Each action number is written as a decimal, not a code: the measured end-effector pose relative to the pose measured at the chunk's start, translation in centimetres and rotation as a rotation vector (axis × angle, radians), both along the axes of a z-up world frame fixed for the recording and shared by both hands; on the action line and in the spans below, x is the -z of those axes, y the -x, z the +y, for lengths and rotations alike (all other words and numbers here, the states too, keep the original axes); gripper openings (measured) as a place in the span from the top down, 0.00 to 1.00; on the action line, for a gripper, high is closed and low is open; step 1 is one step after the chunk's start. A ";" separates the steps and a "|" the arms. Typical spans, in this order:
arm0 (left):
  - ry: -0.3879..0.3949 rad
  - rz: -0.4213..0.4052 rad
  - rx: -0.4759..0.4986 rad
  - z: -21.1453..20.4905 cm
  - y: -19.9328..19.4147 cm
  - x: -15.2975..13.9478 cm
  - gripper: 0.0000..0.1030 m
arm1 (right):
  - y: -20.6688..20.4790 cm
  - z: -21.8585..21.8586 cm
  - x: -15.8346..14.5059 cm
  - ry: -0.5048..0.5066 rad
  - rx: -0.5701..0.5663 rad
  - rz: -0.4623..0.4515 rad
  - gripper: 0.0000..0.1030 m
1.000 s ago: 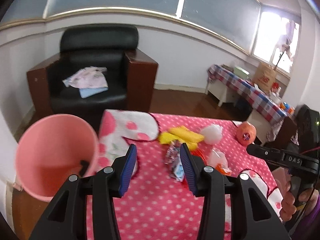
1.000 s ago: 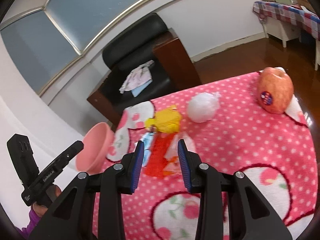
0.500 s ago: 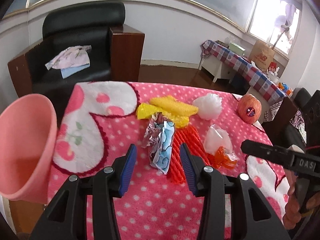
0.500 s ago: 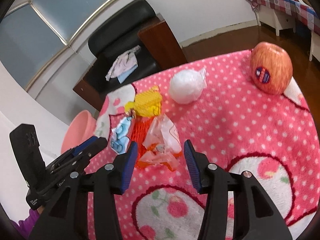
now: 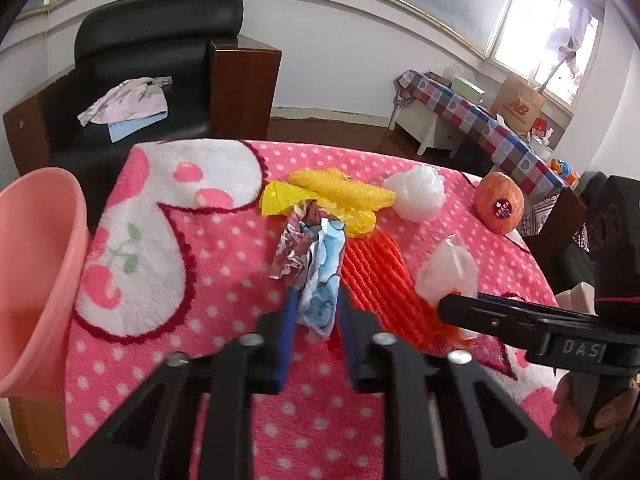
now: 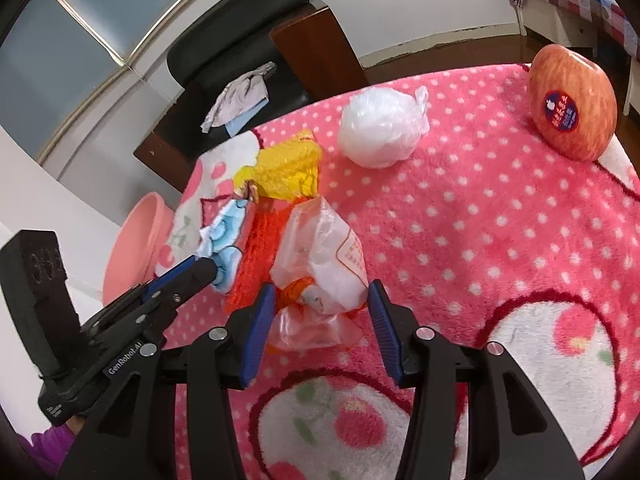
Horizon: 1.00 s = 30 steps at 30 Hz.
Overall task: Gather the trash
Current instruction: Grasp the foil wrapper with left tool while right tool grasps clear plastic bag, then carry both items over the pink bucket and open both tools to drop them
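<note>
The left gripper (image 5: 315, 312) is closing its blue pads on the near end of a crumpled blue-and-white wrapper (image 5: 322, 280), which lies between them on the pink dotted blanket (image 5: 224, 272) and runs toward 12 o'clock, touching a wrinkled foil scrap (image 5: 292, 244) at its 11 o'clock side. The right gripper (image 6: 322, 320) stands released, its pads apart on either side of a clear plastic bag (image 6: 324, 264) with orange inside and faint orange print (too small to read); they do not press it. Just beside both lies ribbed orange foam netting (image 5: 380, 276). Farther on come yellow netting (image 5: 340, 196) and a white bag ball (image 5: 418, 192). At 2 o'clock sits an apple (image 6: 572, 104) with a blue sticker (unreadable). A pink bin (image 5: 36, 272) hangs off the table edge at 9 o'clock. The tools read "DAS" and "GenRobot.AI"; a far paper bag (image 5: 518, 106) shows the New Balance logo.
</note>
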<state>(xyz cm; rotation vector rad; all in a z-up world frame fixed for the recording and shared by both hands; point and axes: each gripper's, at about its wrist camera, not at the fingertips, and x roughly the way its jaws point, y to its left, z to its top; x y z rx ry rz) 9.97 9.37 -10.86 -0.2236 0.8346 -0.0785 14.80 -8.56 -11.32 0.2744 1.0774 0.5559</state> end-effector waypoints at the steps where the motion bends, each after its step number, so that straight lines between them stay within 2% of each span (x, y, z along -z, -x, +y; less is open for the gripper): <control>1: 0.004 0.001 -0.001 0.0 0.0 0.1 0.95 | 0.0 0.0 0.0 0.002 0.004 -0.009 0.52; 9: -0.026 -0.034 -0.026 0.1 1.0 -0.1 0.98 | 0.4 -0.4 0.3 -0.019 -0.006 -0.056 0.56; 14: -0.037 -0.054 -0.063 0.4 1.9 -0.3 0.98 | 1.3 -1.5 -0.1 -0.033 0.036 -0.095 0.58; 22: 0.017 -0.084 -0.070 0.9 2.8 -1.7 0.98 | 2.4 -1.9 -2.5 -0.016 0.041 -0.190 0.58; 30: -0.053 -0.095 -0.135 0.2 3.5 -3.8 0.98 | 2.6 -2.2 -3.7 -0.070 0.015 -0.192 0.58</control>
